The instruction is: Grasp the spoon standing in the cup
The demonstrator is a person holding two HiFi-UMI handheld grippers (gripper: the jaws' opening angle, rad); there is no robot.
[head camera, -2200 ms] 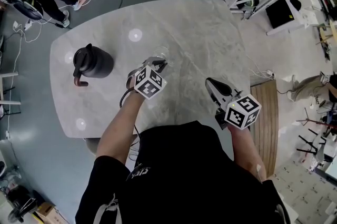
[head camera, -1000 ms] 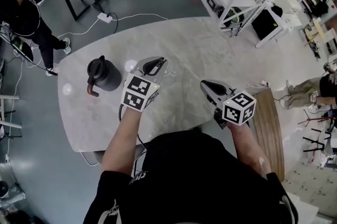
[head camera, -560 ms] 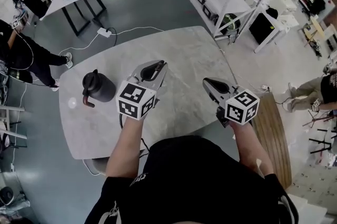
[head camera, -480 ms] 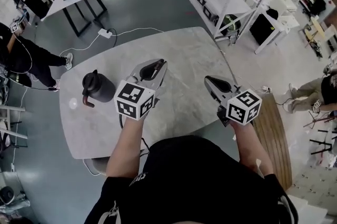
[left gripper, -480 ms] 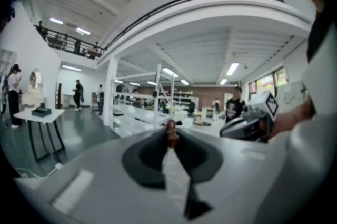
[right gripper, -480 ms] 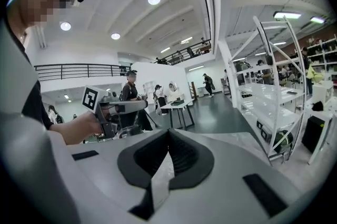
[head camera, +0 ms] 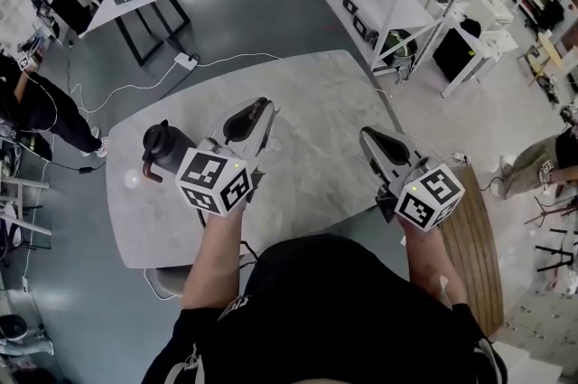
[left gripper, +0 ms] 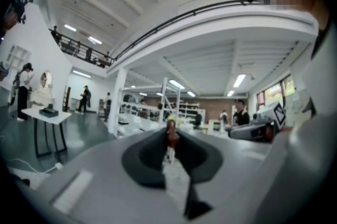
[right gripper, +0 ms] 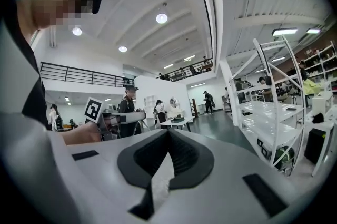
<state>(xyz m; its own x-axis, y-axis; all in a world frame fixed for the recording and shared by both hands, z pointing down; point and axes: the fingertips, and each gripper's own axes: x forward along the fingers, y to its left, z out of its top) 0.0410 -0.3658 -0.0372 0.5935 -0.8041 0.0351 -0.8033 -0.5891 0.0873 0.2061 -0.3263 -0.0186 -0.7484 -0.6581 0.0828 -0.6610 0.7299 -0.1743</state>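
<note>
Two grippers [head camera: 260, 105] [head camera: 369, 135] — spoon [left gripper: 170, 136], jug [head camera: 164, 147], table [head camera: 316, 93]: one each

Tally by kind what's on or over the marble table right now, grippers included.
Grippers: 2 (left gripper, right gripper)
Black jug: 1
Spoon: 1, clamped in the left jaws
Total: 4

Brown-handled spoon [left gripper: 170, 138], seemingly upright between jaws
</note>
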